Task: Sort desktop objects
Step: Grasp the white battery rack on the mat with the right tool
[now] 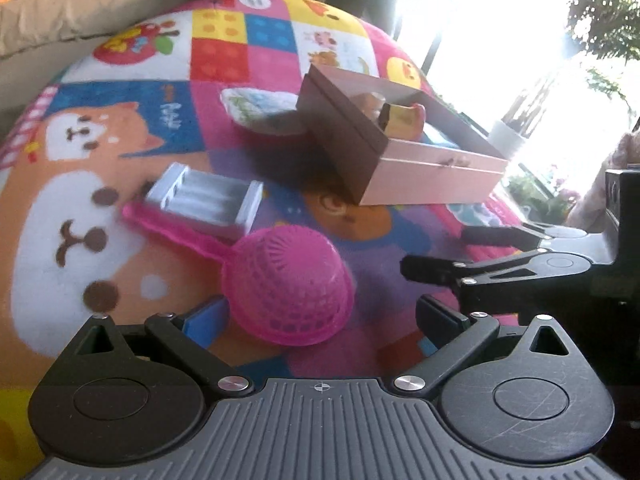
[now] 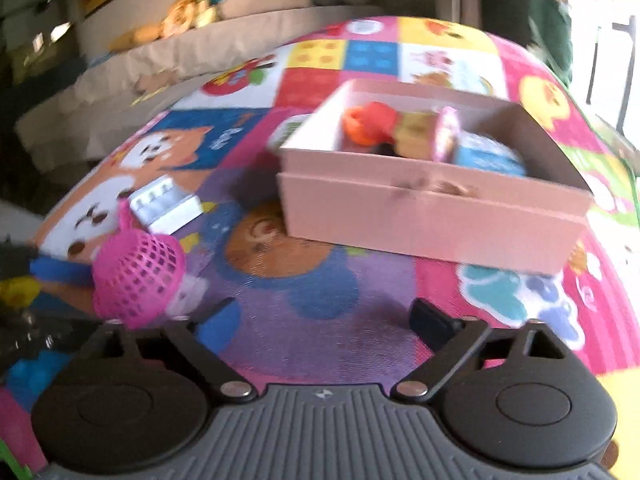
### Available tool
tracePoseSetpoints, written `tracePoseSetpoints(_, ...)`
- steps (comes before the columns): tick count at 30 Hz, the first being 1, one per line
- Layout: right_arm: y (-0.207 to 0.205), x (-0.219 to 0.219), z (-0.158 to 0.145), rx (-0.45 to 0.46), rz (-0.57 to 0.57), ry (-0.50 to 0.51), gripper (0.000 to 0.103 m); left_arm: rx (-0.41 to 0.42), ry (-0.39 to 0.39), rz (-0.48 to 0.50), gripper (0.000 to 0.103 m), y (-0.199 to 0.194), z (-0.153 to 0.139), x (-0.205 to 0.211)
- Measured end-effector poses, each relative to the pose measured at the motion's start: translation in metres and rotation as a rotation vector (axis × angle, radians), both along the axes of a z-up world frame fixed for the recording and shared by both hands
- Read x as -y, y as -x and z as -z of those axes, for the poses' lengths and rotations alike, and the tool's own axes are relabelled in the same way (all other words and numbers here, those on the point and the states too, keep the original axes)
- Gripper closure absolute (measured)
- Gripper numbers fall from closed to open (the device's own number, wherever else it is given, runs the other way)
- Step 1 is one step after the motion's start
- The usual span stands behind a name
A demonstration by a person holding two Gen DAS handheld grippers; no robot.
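A pink mesh strainer lies upside down on the colourful play mat, its handle running up left under a grey battery tray. My left gripper is open, its fingertips on either side of the strainer's near rim. A pink box stands behind, holding small toys. In the right wrist view the box is ahead with an orange toy inside; the strainer and the battery tray are at left. My right gripper is open and empty above the mat.
The right gripper's black fingers reach in from the right in the left wrist view. A white patterned pack lies behind the box. A beige sofa borders the mat's far side.
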State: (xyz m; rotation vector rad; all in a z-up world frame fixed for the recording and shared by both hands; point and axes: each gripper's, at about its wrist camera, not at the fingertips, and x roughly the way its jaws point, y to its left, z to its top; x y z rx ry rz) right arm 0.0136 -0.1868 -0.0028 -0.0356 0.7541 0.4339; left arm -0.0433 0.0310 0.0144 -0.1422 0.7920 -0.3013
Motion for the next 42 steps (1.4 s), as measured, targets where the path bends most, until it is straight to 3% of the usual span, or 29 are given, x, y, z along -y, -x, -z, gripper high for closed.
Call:
tracePoseSetpoints(3, -0.001, 0.001, 0.0, -0.005, -0.027, 0.01, 0.0, 0.05, -0.107, -0.022, 0.001, 0.0, -0.006, 0.01)
tracePoseSetpoints(8, 0.001, -0.013, 0.003, -0.002, -0.054, 0.117, 0.0, 0.06, -0.163, -0.045, 0.001, -0.002, -0.007, 0.01)
tracePoseSetpoints(12, 0.002, -0.014, 0.003, 0.008, -0.049, 0.123, 0.0, 0.099, -0.281, -0.101, 0.0, 0.0, -0.003, 0.003)
tracePoseSetpoints(14, 0.003, -0.016, 0.002, 0.01, -0.056, 0.119, 0.0, 0.113, -0.326, -0.155, 0.0, 0.003, -0.003, -0.011)
tracePoseSetpoints(17, 0.006, -0.029, -0.004, -0.004, -0.177, 0.073, 0.0, 0.112, -0.396, -0.278, 0.0, 0.005, -0.002, -0.042)
tracePoseSetpoints(22, 0.003, -0.085, -0.029, 0.127, -0.336, 0.113, 0.001, 0.069, -0.336, -0.416, 0.0, 0.01, -0.002, -0.09)
tracePoseSetpoints(24, -0.008, -0.11, -0.038, 0.146, -0.368, 0.107, 0.01, 0.07, -0.308, -0.431, 0.0, 0.012, -0.002, -0.098)
tracePoseSetpoints(26, -0.027, -0.137, -0.045, 0.135, -0.389, 0.09, 0.018, 0.072, -0.259, -0.414, 0.0, 0.016, -0.001, -0.1)
tracePoseSetpoints(31, -0.075, -0.185, -0.041, 0.075, -0.378, 0.092, 0.019, 0.105, -0.176, -0.312, 0.0, 0.024, 0.003, -0.087)
tracePoseSetpoints(34, -0.088, -0.198, -0.03, 0.04, -0.382, 0.12, 0.028, 0.123, -0.123, -0.255, 0.0, 0.025, 0.003, -0.079)
tracePoseSetpoints(36, -0.091, -0.202, -0.024, 0.009, -0.394, 0.134, 0.036, 0.131, -0.111, -0.224, 0.0, 0.024, 0.003, -0.073)
tracePoseSetpoints(42, -0.093, -0.198, -0.02, -0.005, -0.383, 0.128, 0.036, 0.139, -0.127, -0.166, 0.0, 0.005, 0.005, -0.052)
